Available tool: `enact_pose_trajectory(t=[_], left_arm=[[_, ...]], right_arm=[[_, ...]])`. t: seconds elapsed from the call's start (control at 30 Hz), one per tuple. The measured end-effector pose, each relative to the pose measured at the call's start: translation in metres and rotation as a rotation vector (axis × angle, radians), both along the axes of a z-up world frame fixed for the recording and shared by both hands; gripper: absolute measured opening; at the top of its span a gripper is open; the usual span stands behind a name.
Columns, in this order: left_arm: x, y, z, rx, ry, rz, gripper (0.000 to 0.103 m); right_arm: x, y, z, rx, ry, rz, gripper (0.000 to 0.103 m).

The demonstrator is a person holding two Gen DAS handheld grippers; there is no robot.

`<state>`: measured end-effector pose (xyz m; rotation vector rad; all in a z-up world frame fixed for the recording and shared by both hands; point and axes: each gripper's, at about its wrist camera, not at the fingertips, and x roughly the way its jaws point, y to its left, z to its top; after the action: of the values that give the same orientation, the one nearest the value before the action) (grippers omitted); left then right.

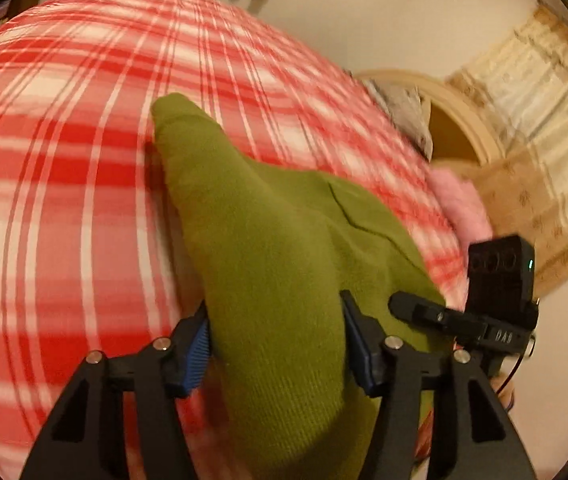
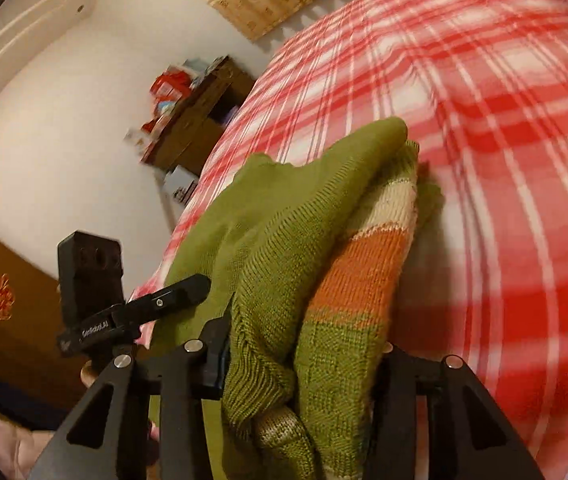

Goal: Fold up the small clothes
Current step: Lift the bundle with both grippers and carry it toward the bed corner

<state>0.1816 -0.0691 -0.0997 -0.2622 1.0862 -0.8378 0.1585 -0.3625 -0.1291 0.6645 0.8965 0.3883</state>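
Note:
A green knitted sweater [image 1: 260, 216] with orange and cream stripes [image 2: 367, 256] is lifted off a red-and-white plaid bedspread [image 1: 64, 160]. My left gripper [image 1: 278, 340] is shut on a thick green fold, with the blue pads pressing both sides. My right gripper [image 2: 303, 356] is shut on a bunched edge of the same sweater [image 2: 284, 216], which fills the gap between the jaws. The far end of the sweater still lies on the bedspread [image 2: 503, 160]. Each gripper shows at the edge of the other's view, close alongside.
A pink cloth [image 1: 459, 208] lies at the bed's right edge, beside a round wooden tub [image 1: 479, 128] holding grey fabric. Left of the bed stands a dark wooden cabinet [image 2: 200, 120] with clutter on top. A brown box [image 2: 0, 296] sits lower left.

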Motion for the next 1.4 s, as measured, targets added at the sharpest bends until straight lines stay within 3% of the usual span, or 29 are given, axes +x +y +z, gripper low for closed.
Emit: enact_pose_trajectory(t=[0.07, 0.13, 0.23, 0.37, 0.5, 0.57, 0.7, 0.8, 0.93, 1.0, 1.17, 1.4], left_arm=[[-0.012, -0.001, -0.01, 0.055, -0.007, 0.004, 0.072], [-0.017, -0.002, -0.012, 0.059, -0.051, 0.023, 0.077], [-0.007, -0.003, -0.01, 0.075, -0.051, 0.085, 0.089], [0.009, -0.005, -0.006, 0.09, -0.093, 0.125, 0.092], [0.016, -0.013, -0.025, 0.062, -0.015, 0.11, 0.092], [0.012, -0.014, -0.025, 0.058, -0.058, 0.107, 0.092], [0.003, -0.012, -0.027, 0.034, -0.09, 0.075, 0.092], [-0.001, -0.01, -0.028, -0.002, -0.094, 0.074, 0.09], [-0.004, -0.018, -0.025, -0.014, -0.119, 0.088, 0.069], [-0.008, -0.021, -0.021, 0.011, -0.153, 0.1, 0.066], [-0.011, -0.019, -0.013, 0.036, -0.176, 0.108, 0.059], [-0.025, 0.003, 0.007, 0.05, -0.208, 0.125, 0.057]], right_arm=[[-0.014, 0.006, -0.011, -0.033, 0.012, -0.007, 0.045], [-0.022, 0.005, -0.018, -0.035, -0.002, -0.054, 0.053], [-0.024, 0.0, -0.018, -0.024, 0.009, -0.12, 0.063], [-0.021, -0.003, -0.008, -0.102, -0.055, -0.132, 0.073], [0.004, -0.007, -0.023, -0.08, -0.033, -0.102, 0.081], [0.007, -0.008, -0.027, -0.074, -0.076, -0.083, 0.083], [0.007, 0.005, -0.025, -0.117, -0.065, 0.018, 0.085], [0.002, 0.022, -0.027, -0.123, -0.086, 0.081, 0.082], [0.0, 0.019, -0.032, -0.067, -0.101, -0.028, 0.055], [-0.005, 0.023, -0.03, -0.091, -0.108, -0.09, 0.051], [-0.023, 0.052, -0.006, -0.276, -0.153, -0.137, 0.046], [-0.043, 0.079, 0.017, -0.279, -0.19, -0.124, 0.045]])
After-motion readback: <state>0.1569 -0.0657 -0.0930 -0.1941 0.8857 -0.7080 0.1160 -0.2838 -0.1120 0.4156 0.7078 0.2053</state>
